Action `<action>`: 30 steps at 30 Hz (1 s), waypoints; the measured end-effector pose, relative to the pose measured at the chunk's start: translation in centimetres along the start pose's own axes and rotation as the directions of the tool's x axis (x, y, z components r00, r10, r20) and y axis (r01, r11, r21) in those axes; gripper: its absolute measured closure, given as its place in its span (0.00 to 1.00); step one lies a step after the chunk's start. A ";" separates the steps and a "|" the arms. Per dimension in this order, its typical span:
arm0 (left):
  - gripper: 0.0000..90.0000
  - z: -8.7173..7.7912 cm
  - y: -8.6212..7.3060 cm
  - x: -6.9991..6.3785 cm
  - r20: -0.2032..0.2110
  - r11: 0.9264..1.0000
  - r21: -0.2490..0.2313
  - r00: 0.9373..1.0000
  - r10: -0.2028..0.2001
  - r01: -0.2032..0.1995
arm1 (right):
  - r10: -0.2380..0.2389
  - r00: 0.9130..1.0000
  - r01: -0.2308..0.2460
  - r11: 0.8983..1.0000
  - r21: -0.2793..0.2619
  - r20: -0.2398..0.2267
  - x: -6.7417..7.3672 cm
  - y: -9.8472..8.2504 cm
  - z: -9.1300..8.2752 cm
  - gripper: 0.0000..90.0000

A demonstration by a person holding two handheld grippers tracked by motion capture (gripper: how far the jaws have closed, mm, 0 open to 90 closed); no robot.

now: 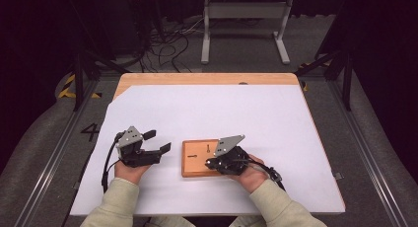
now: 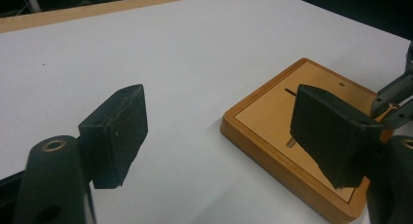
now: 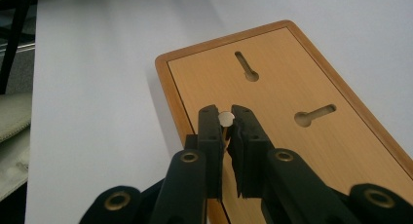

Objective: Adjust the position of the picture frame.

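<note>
On the white desk [image 1: 207,108], your right hand-held gripper [image 3: 227,121] pinches a pin [image 3: 226,118]; tilt it and it jams the board [image 3: 292,136] slot at one o'clock. Left hand-held gripper [image 2: 219,131] gapes empty.

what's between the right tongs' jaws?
The right tongs are shut on a small pin with a pale round head, held over the wooden board near its left edge. The shank is covered by the jaws, so its length and tip can't be seen.
</note>
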State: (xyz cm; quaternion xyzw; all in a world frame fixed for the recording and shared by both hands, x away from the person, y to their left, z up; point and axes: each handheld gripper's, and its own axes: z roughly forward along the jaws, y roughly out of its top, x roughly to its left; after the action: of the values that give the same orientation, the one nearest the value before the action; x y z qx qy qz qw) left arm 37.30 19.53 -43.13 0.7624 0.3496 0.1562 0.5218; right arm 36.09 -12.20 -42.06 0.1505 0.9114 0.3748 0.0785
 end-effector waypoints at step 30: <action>0.31 0.8 1.1 0.0 0.049 0.995 0.080 0.997 -0.057 0.053 | -0.069 0.997 0.068 0.995 -0.067 -0.022 -0.3 -0.1 -0.7 0.92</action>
State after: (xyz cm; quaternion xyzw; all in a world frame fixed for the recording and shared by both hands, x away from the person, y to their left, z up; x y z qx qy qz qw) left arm 38.18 18.81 -42.46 0.7760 0.3631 0.1083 0.5042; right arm 36.18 -12.82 -41.60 0.1119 0.9039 0.4039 0.0851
